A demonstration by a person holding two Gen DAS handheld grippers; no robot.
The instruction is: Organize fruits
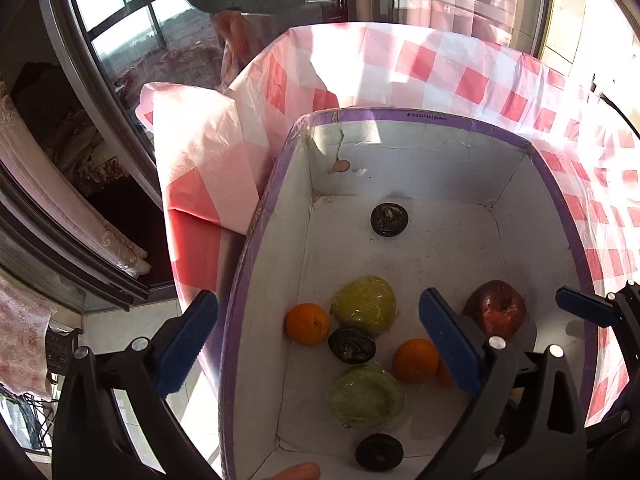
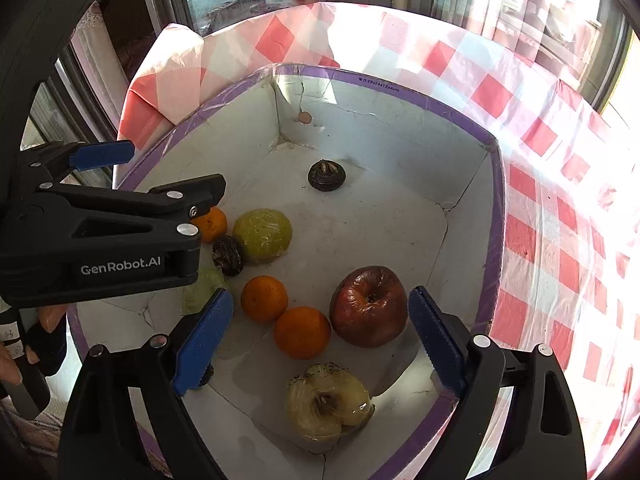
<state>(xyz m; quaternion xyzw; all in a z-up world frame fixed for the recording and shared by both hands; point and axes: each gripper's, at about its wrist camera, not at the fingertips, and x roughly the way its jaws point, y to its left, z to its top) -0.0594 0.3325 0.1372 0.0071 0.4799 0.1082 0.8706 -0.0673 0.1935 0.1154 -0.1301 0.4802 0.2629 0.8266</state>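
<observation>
A white cardboard box with a purple rim [image 1: 400, 114] [image 2: 400, 92] holds the fruit. In it lie a dark red apple [image 1: 496, 314] [image 2: 370, 306], oranges [image 1: 307, 323] [image 1: 415, 360] [image 2: 264, 298] [image 2: 302, 332], wrapped green fruits [image 1: 365, 304] [image 1: 365, 396] [image 2: 262, 234], a wrapped pale fruit [image 2: 328, 400] and small dark fruits [image 1: 389, 219] [image 1: 352, 344] [image 2: 327, 175]. My left gripper [image 1: 318, 344] is open and empty above the box's left wall; it also shows in the right wrist view [image 2: 152, 168]. My right gripper [image 2: 316, 338] is open and empty above the oranges and apple.
The box sits on a table under a red and white checked cloth [image 1: 440, 64] [image 2: 540, 168]. A folded flap of the cloth [image 1: 200, 168] hangs at the left. Windows [image 1: 132, 20] stand behind, with floor [image 1: 108, 324] below the table's left edge.
</observation>
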